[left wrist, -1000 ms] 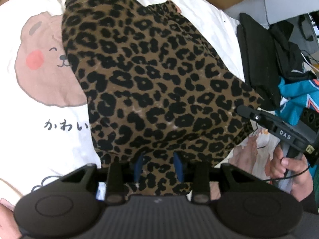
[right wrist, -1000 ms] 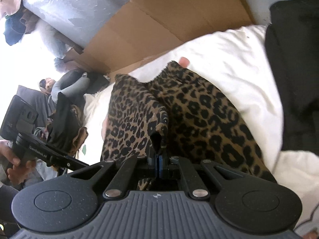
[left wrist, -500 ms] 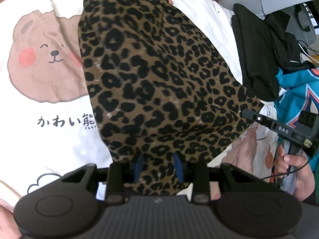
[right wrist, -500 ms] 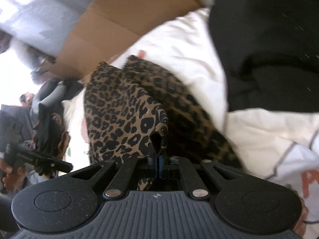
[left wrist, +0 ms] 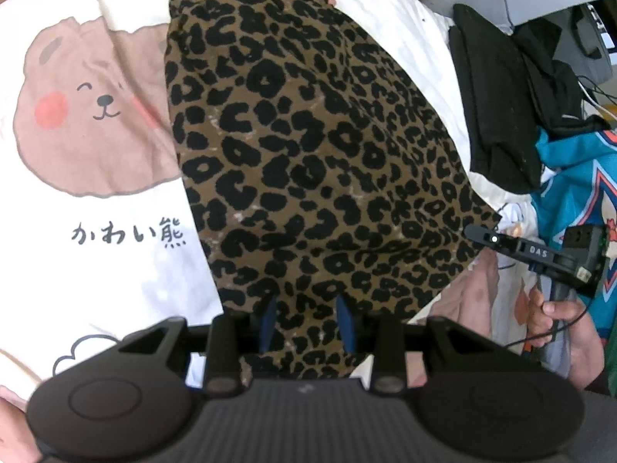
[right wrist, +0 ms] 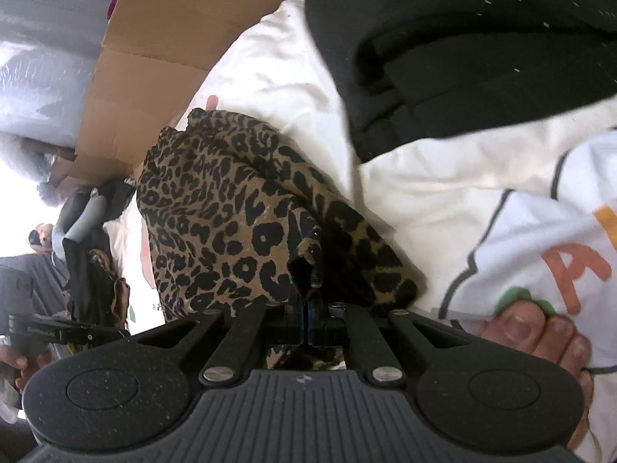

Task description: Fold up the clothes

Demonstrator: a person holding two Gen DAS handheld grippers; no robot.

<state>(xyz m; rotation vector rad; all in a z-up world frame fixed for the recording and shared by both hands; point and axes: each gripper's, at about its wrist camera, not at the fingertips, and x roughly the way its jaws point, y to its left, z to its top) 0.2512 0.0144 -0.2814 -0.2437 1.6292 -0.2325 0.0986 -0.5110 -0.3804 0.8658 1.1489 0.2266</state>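
Note:
A leopard-print garment lies spread on a white bedsheet with a bear print. My left gripper sits at its near hem, blue fingers apart with cloth draped between them. My right gripper is shut on a corner of the same garment, the pinched fold standing up above the pads. The right gripper also shows in the left wrist view, at the garment's right corner.
A black garment pile lies to the right, also in the right wrist view. A teal printed garment lies beyond it. A cardboard sheet lines the bed's far side. A bare foot rests near my right gripper.
The garment has been drawn toward the near right and lies flatter. The right gripper has swung right, bringing the black pile into its view.

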